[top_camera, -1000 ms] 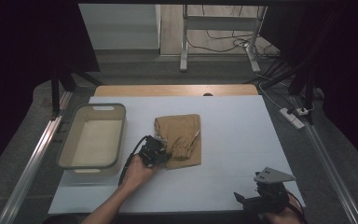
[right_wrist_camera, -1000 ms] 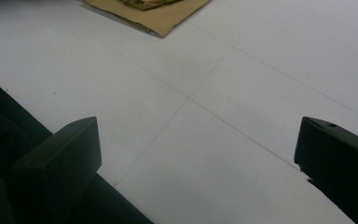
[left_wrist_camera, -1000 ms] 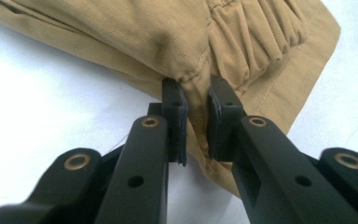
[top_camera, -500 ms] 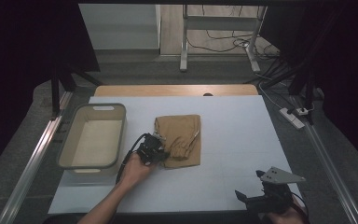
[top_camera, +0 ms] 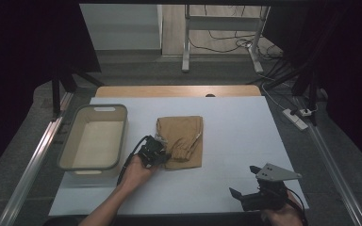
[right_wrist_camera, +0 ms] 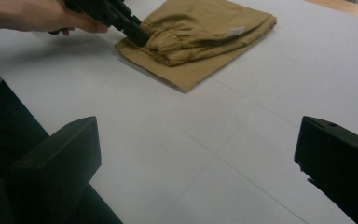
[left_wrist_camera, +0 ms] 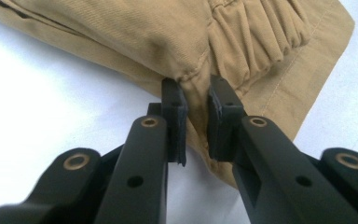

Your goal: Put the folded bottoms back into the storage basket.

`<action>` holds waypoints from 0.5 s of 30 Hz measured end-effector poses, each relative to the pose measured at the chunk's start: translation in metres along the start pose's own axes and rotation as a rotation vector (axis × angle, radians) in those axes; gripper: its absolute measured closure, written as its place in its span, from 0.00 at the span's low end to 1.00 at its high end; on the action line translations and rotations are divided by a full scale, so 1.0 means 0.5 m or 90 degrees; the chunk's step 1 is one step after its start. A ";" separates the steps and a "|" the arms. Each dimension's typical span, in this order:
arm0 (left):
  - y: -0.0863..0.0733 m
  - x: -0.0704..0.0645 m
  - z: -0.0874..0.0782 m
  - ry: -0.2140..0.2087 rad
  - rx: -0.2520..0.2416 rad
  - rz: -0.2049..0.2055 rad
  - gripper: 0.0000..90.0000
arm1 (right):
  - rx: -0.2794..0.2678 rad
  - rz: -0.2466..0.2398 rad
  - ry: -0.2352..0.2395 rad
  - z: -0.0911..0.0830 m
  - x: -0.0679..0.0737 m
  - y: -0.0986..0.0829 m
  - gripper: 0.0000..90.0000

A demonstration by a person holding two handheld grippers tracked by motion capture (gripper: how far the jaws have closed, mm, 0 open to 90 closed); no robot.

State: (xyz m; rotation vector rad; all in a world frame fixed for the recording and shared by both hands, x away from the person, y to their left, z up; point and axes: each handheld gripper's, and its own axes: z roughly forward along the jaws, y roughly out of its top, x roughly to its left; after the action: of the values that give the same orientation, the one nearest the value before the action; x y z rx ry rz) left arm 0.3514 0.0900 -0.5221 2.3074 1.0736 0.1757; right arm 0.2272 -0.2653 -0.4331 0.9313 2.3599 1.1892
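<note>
On the white tabletop we had folded tan trousers mid-surface and a beige bin to their left; dark room, cables on the floor behind. Versus a second earlier, our right gripper had slid toward the near edge; the trousers stayed put. Left gripper jaws were nearly closed, pinching the trousers' gathered edge. Right jaws were wide open, empty.

Garment cut off by top edge in left gripper view. Right gripper jaws cropped at sides in right gripper view. Left hand cropped at top-left there.
</note>
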 end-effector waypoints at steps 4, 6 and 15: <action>0.002 -0.003 0.000 0.007 0.005 0.001 0.87 | 0.006 -0.005 0.018 0.017 0.002 0.011 0.01; 0.002 -0.003 0.000 0.007 0.006 0.000 0.87 | 0.008 -0.007 0.024 0.026 0.002 0.016 0.01; 0.001 -0.001 0.001 0.001 0.002 -0.004 0.88 | -0.008 0.006 0.034 0.058 -0.017 0.047 0.01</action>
State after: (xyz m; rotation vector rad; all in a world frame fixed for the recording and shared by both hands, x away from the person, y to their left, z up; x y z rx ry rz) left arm 0.3514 0.0892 -0.5220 2.3059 1.0829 0.1726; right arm 0.2588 -0.2440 -0.4313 0.9180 2.3901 1.2451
